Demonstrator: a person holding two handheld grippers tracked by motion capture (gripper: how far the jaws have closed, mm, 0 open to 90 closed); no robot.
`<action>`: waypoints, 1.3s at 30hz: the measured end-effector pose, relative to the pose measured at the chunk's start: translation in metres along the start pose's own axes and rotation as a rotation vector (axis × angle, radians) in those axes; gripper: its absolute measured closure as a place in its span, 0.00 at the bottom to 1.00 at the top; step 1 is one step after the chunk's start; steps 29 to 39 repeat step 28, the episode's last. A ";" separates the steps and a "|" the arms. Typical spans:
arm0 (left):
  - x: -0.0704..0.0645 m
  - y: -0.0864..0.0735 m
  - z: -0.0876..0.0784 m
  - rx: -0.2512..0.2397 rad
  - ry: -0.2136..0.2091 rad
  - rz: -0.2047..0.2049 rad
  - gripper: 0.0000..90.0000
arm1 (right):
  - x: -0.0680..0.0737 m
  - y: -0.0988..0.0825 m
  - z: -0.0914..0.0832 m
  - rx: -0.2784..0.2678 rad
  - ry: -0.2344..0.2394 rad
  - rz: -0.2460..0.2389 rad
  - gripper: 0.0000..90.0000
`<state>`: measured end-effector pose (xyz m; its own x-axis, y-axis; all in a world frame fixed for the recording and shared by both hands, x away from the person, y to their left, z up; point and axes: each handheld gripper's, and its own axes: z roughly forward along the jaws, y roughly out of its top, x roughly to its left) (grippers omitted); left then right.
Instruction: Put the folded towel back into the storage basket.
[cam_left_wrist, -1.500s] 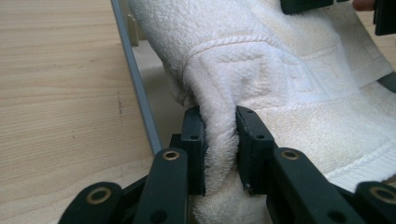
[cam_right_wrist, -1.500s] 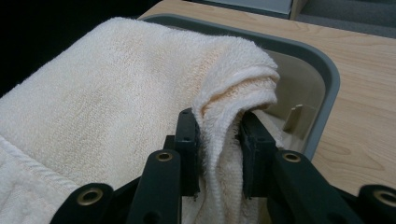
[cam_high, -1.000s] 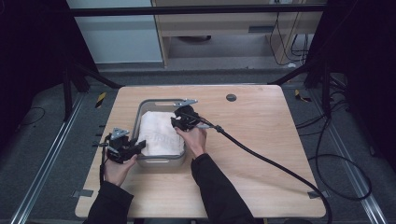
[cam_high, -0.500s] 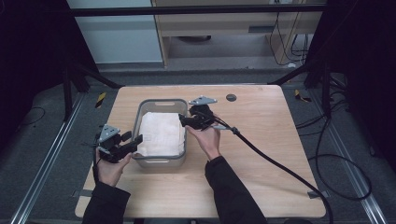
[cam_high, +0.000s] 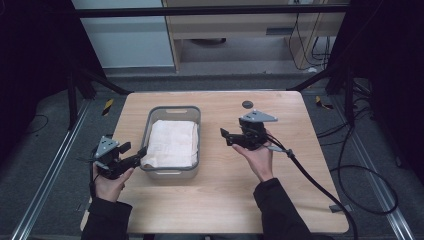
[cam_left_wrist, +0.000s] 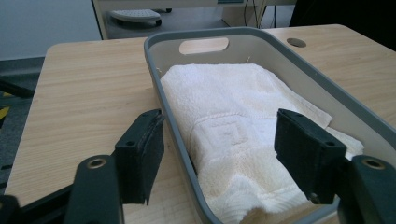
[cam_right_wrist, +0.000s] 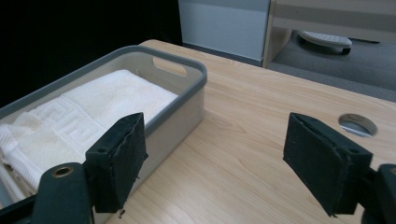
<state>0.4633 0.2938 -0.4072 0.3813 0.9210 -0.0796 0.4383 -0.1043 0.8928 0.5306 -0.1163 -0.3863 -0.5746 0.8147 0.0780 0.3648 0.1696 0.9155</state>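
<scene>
**Towel in the bin, both grippers spread and empty**

I see the white folded towel (cam_high: 172, 143) lying inside the grey bin (cam_high: 148, 129), which sits on the wooden tabletop (cam_high: 280, 200) left of centre, its long side running from the near edge toward the far edge. The towel covers most of the bin's floor; in the left gripper view its woven square pattern faces up.

My left gripper (cam_high: 139, 156) is at the bin's near left corner, close to the tabletop's left edge. Its jaws are spread wide, and in the left gripper view they straddle the bin's left wall: one pad (cam_left_wrist: 140, 156) outside over the wood, the other above the towel. Whether either pad touches the bin, I cannot tell.

My right gripper (cam_high: 225, 136) is held above the tabletop to the right of the bin, apart from it, jaws spread and pinching nothing. A round grommet hole (cam_high: 247, 104) lies near the far edge.
</scene>
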 end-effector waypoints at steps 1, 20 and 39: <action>0.000 -0.001 0.000 0.006 -0.002 0.001 0.35 | -0.004 -0.003 -0.006 -0.004 -0.001 0.005 0.23; 0.013 -0.030 -0.014 0.036 0.029 0.009 0.33 | -0.061 -0.084 -0.083 0.031 -0.072 0.045 0.18; 0.019 -0.046 -0.016 0.061 0.038 0.032 0.33 | -0.078 -0.112 -0.102 0.049 -0.123 0.059 0.18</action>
